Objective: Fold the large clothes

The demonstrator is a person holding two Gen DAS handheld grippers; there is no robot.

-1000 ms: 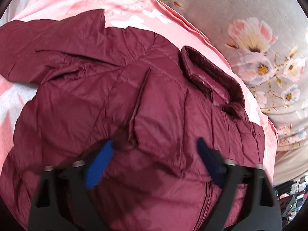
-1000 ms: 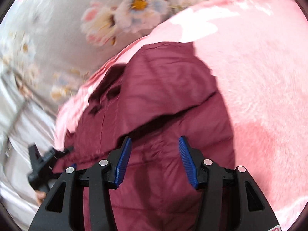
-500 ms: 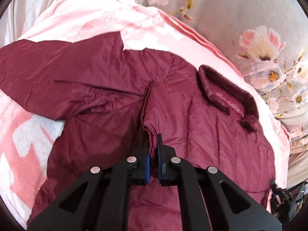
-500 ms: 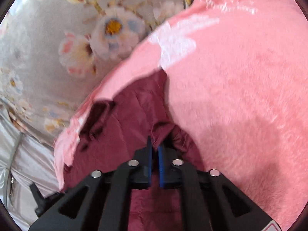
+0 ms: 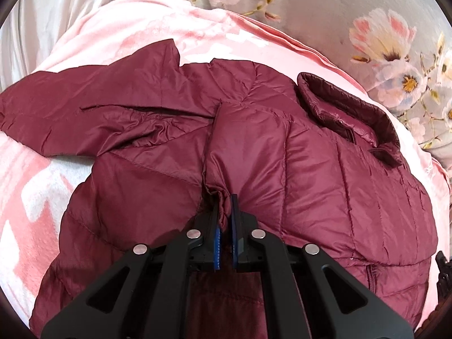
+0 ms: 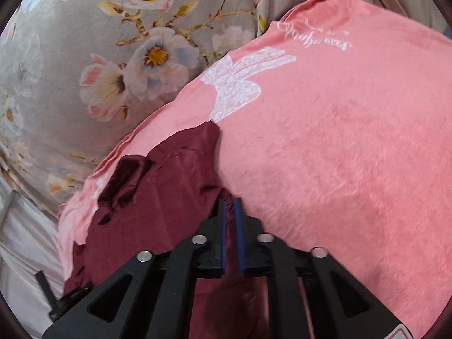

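Observation:
A maroon quilted puffer jacket [image 5: 325,163] lies on a pink blanket [image 5: 147,28], collar [image 5: 347,113] at the upper right and one sleeve [image 5: 84,107] stretched out to the left. My left gripper [image 5: 225,206] is shut on a pinched fold of the jacket near the armpit seam. In the right wrist view the jacket [image 6: 158,197] lies at the lower left, and my right gripper [image 6: 231,206] is shut on the jacket's edge where it meets the blanket [image 6: 339,141].
A grey floral bedsheet [image 5: 353,5] lies beyond the blanket, also in the right wrist view [image 6: 84,56]. The other gripper's black frame [image 6: 53,296] shows at the lower left. Pale curtain fabric [image 5: 42,14] hangs at the upper left.
Both grippers went from open to shut on jacket fabric. They have since risen and pulled back, lifting the pinched folds, so more of the jacket and blanket shows.

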